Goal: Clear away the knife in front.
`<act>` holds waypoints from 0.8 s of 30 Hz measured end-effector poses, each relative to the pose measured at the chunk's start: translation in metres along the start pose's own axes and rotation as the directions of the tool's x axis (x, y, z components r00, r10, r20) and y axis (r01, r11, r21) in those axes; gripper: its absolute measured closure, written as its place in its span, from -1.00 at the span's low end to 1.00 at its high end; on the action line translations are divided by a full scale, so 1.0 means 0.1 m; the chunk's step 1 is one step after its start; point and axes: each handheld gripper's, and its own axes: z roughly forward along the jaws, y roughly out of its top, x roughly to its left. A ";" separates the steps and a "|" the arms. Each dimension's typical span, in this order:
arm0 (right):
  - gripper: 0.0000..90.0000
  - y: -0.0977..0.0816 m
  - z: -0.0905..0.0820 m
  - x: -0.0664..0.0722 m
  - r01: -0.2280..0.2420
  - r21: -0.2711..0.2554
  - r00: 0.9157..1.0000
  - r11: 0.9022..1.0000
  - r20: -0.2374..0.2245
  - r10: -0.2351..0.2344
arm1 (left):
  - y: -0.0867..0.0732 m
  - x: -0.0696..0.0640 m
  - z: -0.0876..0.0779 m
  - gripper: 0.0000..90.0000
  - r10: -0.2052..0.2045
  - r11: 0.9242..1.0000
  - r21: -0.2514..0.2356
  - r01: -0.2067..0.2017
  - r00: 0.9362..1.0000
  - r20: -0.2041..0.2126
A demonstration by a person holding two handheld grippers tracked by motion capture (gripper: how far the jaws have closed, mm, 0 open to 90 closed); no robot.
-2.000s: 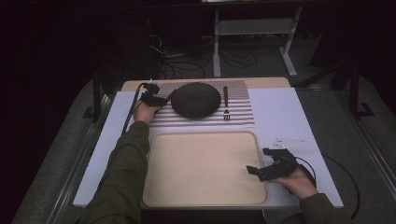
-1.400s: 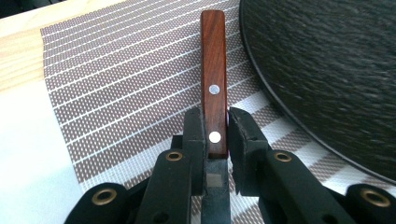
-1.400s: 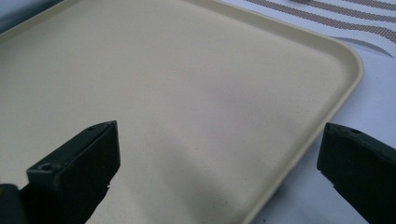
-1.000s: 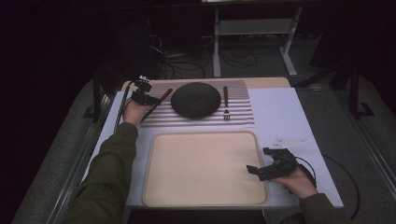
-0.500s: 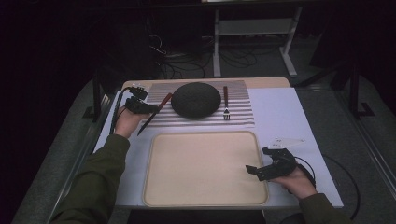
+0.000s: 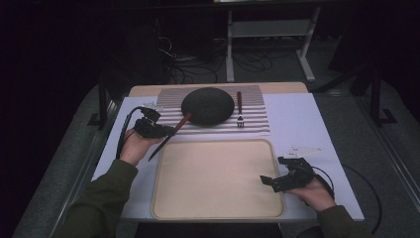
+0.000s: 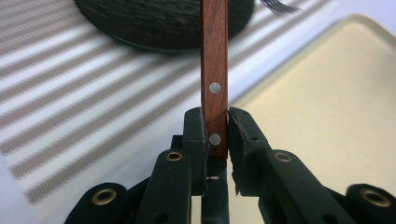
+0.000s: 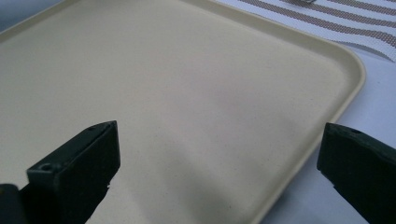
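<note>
1. The left gripper (image 6: 166,131), at the table's left, clenches a wooden-handled knife (image 6: 168,135) by its handle, held tilted beside the tray's far-left corner.
2. Farther off, a dark plate (image 6: 207,105) and fork (image 6: 239,109) rest on a striped placemat (image 6: 255,116).
3. The beige tray (image 6: 218,178) lies near.
4. The right gripper (image 6: 270,181), jaws spread wide and holding nothing, hovers at the tray's right edge.

The knife (image 7: 214,70) has a reddish-brown wooden handle, smooth with a light shine, with two small metal rivets. The left hand-held gripper (image 7: 215,140) is of matt black plastic with brass-coloured eyelets. The tray (image 8: 196,93) looks like smooth, matt cream plastic. The placemat (image 7: 70,107) is woven, striped cloth. The dark plate (image 7: 163,23) has a rough, speckled, matt surface.
</note>
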 end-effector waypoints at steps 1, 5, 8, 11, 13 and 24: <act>-1.00 0.00 0.00 0.00 0.000 0.001 1.000 1.000 0.000 0.000 | -0.02 -0.04 0.00 0.73 0.002 1.000 0.003 -0.002 1.000 0.008; -1.00 0.00 0.00 0.00 0.001 -0.001 1.000 1.000 0.000 -0.001 | -0.12 -0.17 0.01 0.73 0.008 1.000 0.006 -0.009 0.999 0.033; -1.00 0.00 0.00 0.00 -0.001 0.000 1.000 1.000 0.000 0.001 | -0.21 -0.28 0.04 0.73 0.016 1.000 0.015 -0.017 0.999 0.046; -1.00 0.00 0.00 0.00 0.001 0.001 1.000 1.000 -0.001 -0.001 | -0.29 -0.37 0.06 0.73 0.019 1.000 0.021 -0.021 0.998 0.053; -1.00 0.00 0.00 0.00 0.003 0.001 1.000 1.000 -0.001 -0.003 | -0.34 -0.41 0.08 0.73 0.021 1.000 0.021 -0.022 0.998 0.054; -1.00 0.00 0.00 0.00 0.001 0.002 1.000 1.000 0.000 -0.001 | -0.61 -0.48 0.20 0.73 -0.016 1.000 0.008 0.016 0.998 0.065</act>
